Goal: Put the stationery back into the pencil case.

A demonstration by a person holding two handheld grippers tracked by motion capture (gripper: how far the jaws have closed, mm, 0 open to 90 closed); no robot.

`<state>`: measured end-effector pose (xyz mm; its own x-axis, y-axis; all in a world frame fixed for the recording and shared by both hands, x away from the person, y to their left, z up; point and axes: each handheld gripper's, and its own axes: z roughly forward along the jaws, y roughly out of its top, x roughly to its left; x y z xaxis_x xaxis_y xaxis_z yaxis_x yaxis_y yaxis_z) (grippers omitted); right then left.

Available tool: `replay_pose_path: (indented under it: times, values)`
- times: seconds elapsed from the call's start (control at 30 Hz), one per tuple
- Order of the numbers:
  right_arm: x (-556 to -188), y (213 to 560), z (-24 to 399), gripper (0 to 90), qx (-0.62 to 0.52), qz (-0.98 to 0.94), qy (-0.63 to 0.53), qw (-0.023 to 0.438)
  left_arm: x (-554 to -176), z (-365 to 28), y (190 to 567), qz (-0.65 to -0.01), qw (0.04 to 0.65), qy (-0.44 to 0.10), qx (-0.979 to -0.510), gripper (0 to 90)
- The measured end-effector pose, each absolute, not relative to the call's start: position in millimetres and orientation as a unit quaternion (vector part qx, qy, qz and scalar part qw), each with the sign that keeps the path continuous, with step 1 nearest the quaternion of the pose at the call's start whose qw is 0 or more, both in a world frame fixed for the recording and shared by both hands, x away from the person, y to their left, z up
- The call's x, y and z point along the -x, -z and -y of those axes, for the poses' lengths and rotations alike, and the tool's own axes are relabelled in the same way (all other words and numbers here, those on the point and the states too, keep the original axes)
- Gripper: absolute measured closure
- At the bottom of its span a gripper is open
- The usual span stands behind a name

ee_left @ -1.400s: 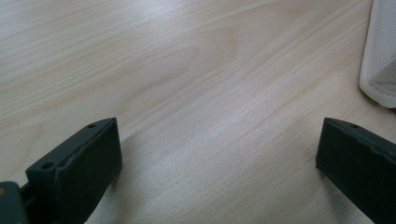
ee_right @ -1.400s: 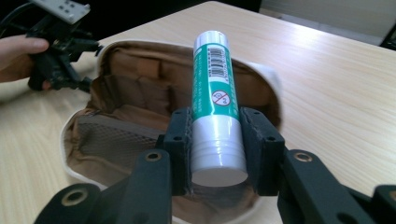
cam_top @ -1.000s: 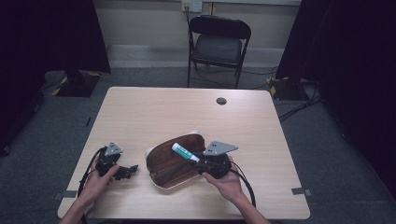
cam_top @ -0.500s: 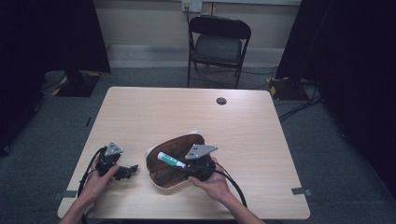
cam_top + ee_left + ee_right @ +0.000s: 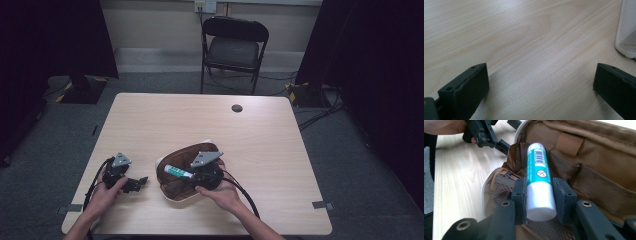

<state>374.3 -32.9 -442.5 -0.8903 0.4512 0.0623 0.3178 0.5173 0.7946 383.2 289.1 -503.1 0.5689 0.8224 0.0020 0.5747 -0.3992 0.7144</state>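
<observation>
A white cylindrical glue stick with a teal label (image 5: 539, 178) sits clamped between the jaws of the right gripper (image 5: 539, 196), which grip its plain white lower part from both sides. In the right gripper view its long axis runs up the middle of the frame, the flat white end nearest the camera and the barcode end pointing away toward the top. In the high view the glue stick (image 5: 178, 172) lies nearly level in the lower centre of the frame, its long axis running left to right with a slight tilt, the free end pointing left and the other end at the right gripper (image 5: 194, 175). It hangs over the open brown fabric pouch with a white outer edge (image 5: 176, 187), whose inside shows flat pockets, a tan loop and mesh (image 5: 599, 170).

The left gripper (image 5: 134, 184) is in the lower left of the high view, held low over the pale wood-grain desk (image 5: 200, 125), well to the left of the pouch. Its jaws stand wide apart with only bare desk (image 5: 524, 50) between them, holding nothing; the pouch's white edge (image 5: 626, 32) shows at the upper right of the left gripper view.

A black folding chair (image 5: 234, 47) stands beyond the desk at the top of the high view.
</observation>
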Motion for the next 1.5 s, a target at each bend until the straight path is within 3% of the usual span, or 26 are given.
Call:
replay_pose_path:
  times: [0.77, 1.1, 1.5]
  values:
    - [-386.6, 441.5, 54.4, 60.8, -0.255, -0.852, -0.444, 0.112, -383.5, -289.0, 503.2, -0.428, 0.343, -0.18, -0.817, 0.0]
    - [-392.4, 445.5, 82.2, 65.4, -0.292, -0.839, -0.443, 0.125, -384.8, -289.5, 502.9, -0.426, 0.341, -0.18, -0.818, 0.0]
    - [-395.7, 435.0, 104.2, 63.7, -0.318, -0.817, -0.459, 0.142, -384.9, -289.3, 503.0, -0.428, 0.341, -0.18, -0.817, 0.0]
